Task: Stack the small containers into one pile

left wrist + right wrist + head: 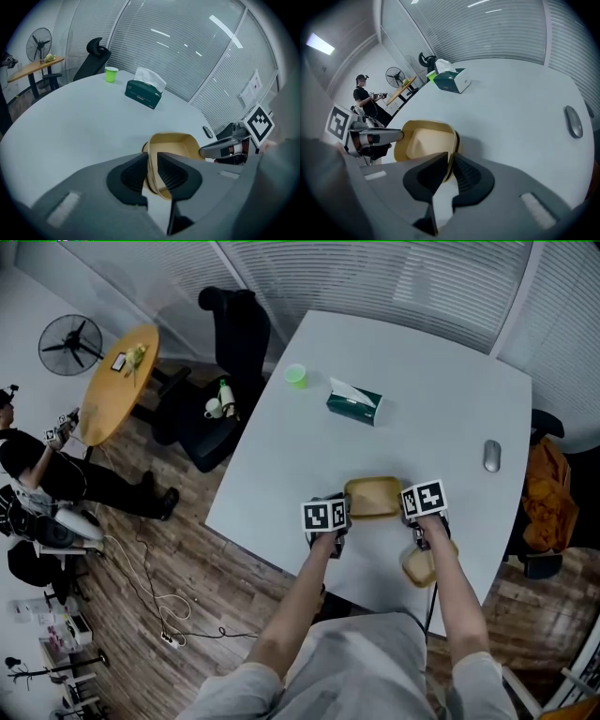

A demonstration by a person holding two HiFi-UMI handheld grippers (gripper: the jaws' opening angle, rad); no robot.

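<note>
Pinching opposite walls of the container (373, 498), the left gripper (152, 176) and right gripper (451, 173) each have their fingers (129, 178) pressed on its rim, near the front edge of the desk (394, 381). Judged good practice: keep it level, centre it over the second container (419, 565), which lies just under the right forearm, and release both sides together. Tissue box (354, 402), cup (296, 375) and mouse (491, 455) stand well apart; only the forearm obstructs.
</note>
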